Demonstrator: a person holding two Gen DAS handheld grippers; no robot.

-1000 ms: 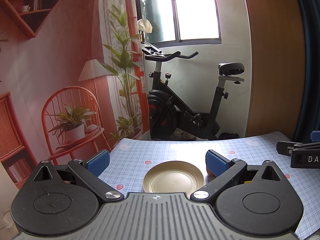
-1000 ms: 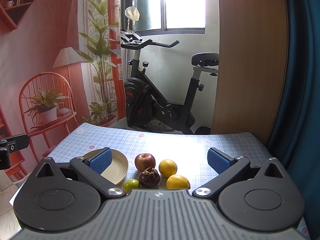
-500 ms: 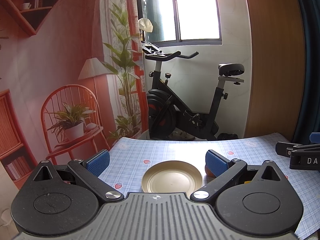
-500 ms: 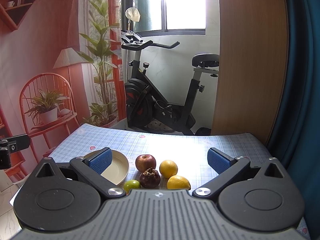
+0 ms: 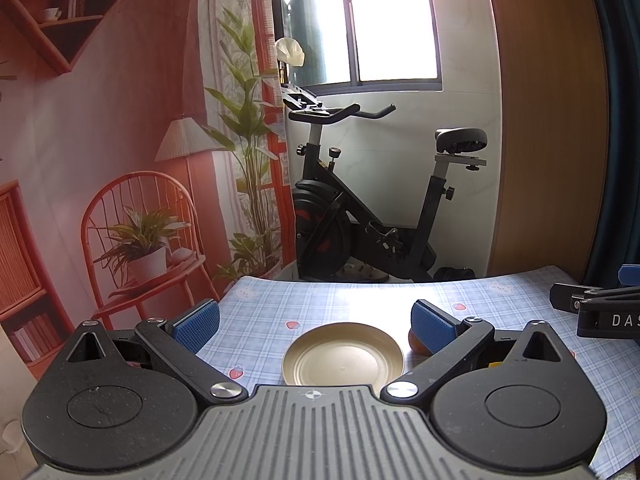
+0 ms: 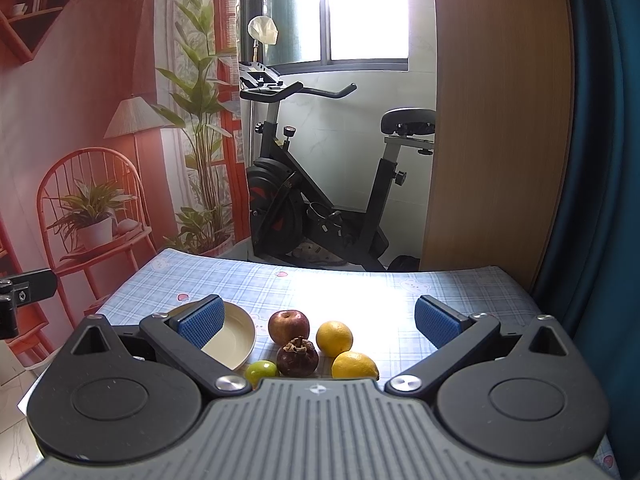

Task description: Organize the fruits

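Right gripper has its pads spread wide, nothing between them, hovering over the fruit cluster: apple at 12 o'clock of the mangosteen, orange at 1, lemon at 3, lime at 9. Left gripper is wide apart too, empty, facing the bare plate on the table. My worry: the fruits sit so close together that closing on one could nudge its round neighbours into rolling off.
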